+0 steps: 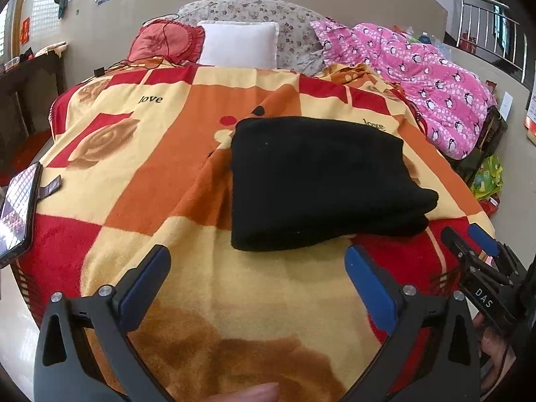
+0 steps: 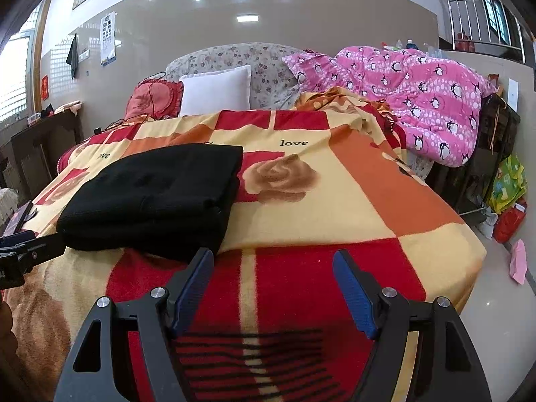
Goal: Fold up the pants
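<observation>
1. The bed blanket (image 1: 187, 154), with red, orange and cream squares, fills both views and carries everything.
2. The pink penguin quilt (image 1: 432, 77) lies heaped at 1 o'clock in the left wrist view, well apart from the work.
3. The black pants (image 1: 318, 181) lie folded in a thick bundle on the blanket. In the left wrist view they are at 12 o'clock, just beyond the fingertips; their long axis runs from 9 to 3 o'clock.
4. The left gripper (image 1: 258, 271) is open and empty, and I judge it the nearer one.
5. The right gripper (image 2: 273, 274) is also open and empty; the pants lie at 10 o'clock from it.
6. A phone (image 1: 16, 211) rests at 9 o'clock by the blanket edge, not in the way.
</observation>
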A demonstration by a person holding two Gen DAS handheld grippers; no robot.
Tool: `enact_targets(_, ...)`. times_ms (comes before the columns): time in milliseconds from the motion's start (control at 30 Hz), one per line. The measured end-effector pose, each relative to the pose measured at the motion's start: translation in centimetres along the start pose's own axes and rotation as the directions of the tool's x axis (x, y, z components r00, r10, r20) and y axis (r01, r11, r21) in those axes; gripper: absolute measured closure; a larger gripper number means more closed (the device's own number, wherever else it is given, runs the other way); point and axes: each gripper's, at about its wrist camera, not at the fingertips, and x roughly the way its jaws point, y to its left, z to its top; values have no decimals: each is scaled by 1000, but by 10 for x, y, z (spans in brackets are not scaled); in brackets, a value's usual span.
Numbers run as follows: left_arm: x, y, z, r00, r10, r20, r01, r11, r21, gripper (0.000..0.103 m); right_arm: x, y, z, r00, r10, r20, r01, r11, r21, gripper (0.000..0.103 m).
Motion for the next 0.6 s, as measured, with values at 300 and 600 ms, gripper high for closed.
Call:
enact_targets(300,6,5,-2,1000,-7,-18,7,1000,-17,0,2,0,1,1000,-5,-1,5,1000,-1,28)
enact_targets(600,4,2,-7,999,-31,7,31,999,-7,0,2,0,0,1000,-6,-1,6,1000,-1,28)
